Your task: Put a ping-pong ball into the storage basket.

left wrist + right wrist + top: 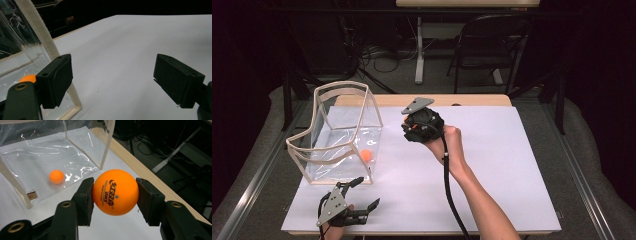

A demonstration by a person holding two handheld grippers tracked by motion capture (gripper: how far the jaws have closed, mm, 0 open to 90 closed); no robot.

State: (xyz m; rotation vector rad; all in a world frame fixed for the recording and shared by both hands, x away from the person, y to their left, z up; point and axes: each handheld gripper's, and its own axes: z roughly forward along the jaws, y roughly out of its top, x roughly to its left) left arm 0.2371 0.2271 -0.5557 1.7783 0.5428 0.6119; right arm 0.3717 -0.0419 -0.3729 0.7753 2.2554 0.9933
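An orange ping-pong ball (115,192) with black print is clamped between the two pads of my right gripper (115,195), which is held up over the white sheet to the right of a clear plastic bag (339,132). In the high view that right gripper (422,125) faces away, toward the bag's right side. A second orange ball (366,155) (56,176) lies on the bag's floor. My left gripper (366,194) rests near the table's front edge, just in front of the bag's near corner, open with nothing between its fingers (56,80).
The bag has a cream-trimmed rim (337,90) and stands open-topped on the white sheet (492,165). A wooden table edge (472,100) runs behind. Beyond it are a folding chair (492,45) and floor cables. A black cable (451,195) trails along the right forearm.
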